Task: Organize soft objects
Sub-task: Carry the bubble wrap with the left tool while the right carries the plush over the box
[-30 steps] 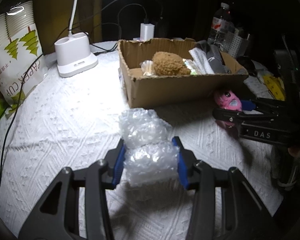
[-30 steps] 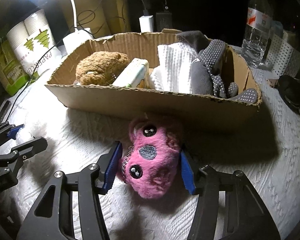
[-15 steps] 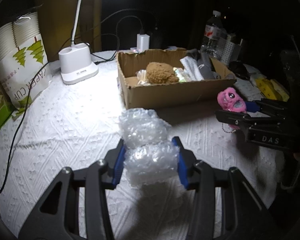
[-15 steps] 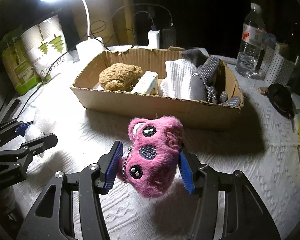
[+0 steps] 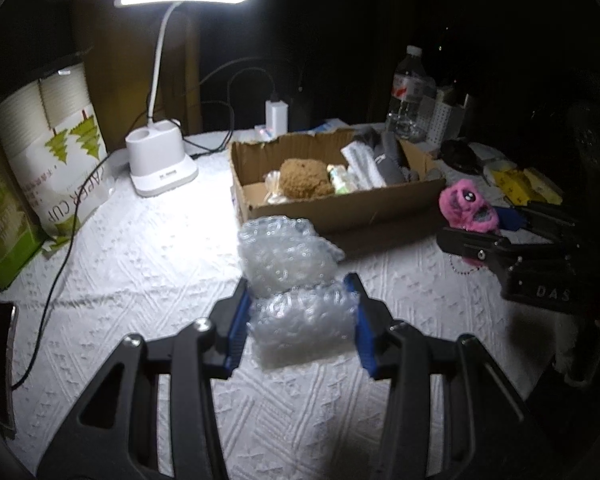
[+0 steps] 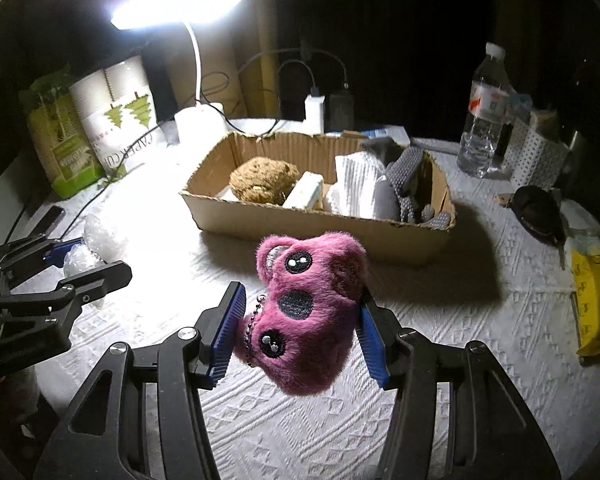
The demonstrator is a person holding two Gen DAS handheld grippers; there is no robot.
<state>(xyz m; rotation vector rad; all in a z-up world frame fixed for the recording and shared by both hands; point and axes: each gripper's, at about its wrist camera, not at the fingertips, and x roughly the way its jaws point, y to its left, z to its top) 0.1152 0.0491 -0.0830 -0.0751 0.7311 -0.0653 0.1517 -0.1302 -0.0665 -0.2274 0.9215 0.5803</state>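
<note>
My left gripper (image 5: pixel 298 322) is shut on a crumpled wad of clear bubble wrap (image 5: pixel 292 276), held above the white tablecloth in front of the cardboard box (image 5: pixel 340 210). My right gripper (image 6: pixel 302 330) is shut on a pink plush toy (image 6: pixel 310 312) with button eyes and a bead chain, lifted off the cloth near the box (image 6: pixel 320 224). The box holds a brown plush (image 6: pixel 262 178), a small packet, a white cloth (image 6: pixel 356 188) and grey dotted gloves (image 6: pixel 410 184). Each gripper shows in the other's view: the right one (image 5: pixel 496 224) with the pink toy, the left one (image 6: pixel 80 256) with the wrap.
A lit white desk lamp (image 5: pixel 160 160) with its cable stands behind the box on the left, next to a paper cup pack (image 5: pixel 56 148) and a green carton. A water bottle (image 6: pixel 486 112), a white perforated holder, a dark pouch (image 6: pixel 538 212) and yellow packets (image 6: pixel 596 300) sit at the right.
Both grippers have risen and drawn back from the box, each still holding its object. The pink toy has left the cloth and hangs in the air; the lamp head has come into view.
</note>
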